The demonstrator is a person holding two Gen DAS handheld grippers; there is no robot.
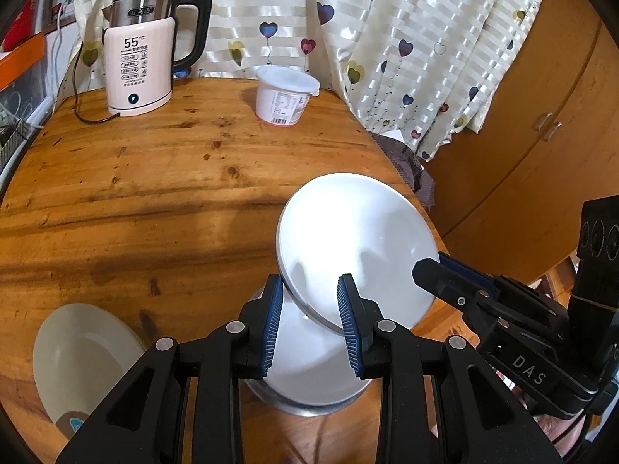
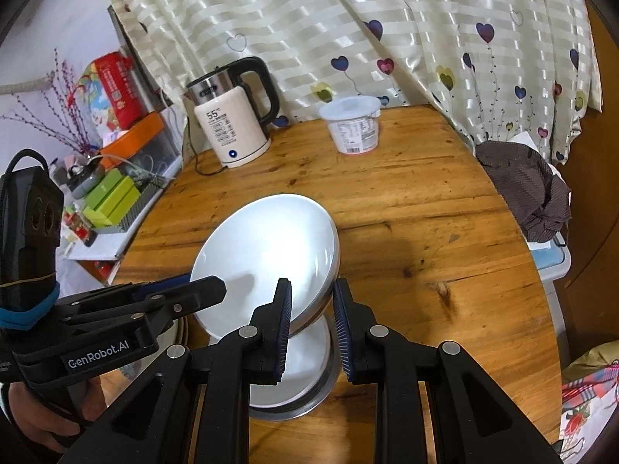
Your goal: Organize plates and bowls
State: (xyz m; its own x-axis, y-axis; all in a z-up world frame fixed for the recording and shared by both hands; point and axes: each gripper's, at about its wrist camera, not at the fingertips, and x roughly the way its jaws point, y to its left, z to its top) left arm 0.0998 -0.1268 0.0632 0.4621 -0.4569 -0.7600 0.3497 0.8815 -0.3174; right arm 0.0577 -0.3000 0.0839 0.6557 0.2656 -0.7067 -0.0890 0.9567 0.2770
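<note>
A white plate [image 1: 354, 243] is held tilted above a steel-rimmed white bowl [image 1: 309, 371] on the round wooden table [image 1: 154, 193]. My left gripper [image 1: 309, 309] has its blue-padded jaws around the plate's near edge, with the rim between them. My right gripper [image 1: 429, 268] pinches the plate's right rim. In the right wrist view the same plate [image 2: 267, 255] stands tilted over the bowl [image 2: 294, 379], my right gripper [image 2: 311, 309] grips its edge, and my left gripper [image 2: 209, 288] holds its left rim. A cream plate [image 1: 77, 359] lies at the table's near left.
A white electric kettle [image 1: 139, 65] with its cord stands at the table's back left. A white lidded tub [image 1: 284, 94] stands at the back middle. A heart-patterned curtain [image 1: 387, 38] hangs behind. A brown cloth [image 2: 530, 189] lies on a stool at the right. Cluttered shelves [image 2: 112, 178] stand left.
</note>
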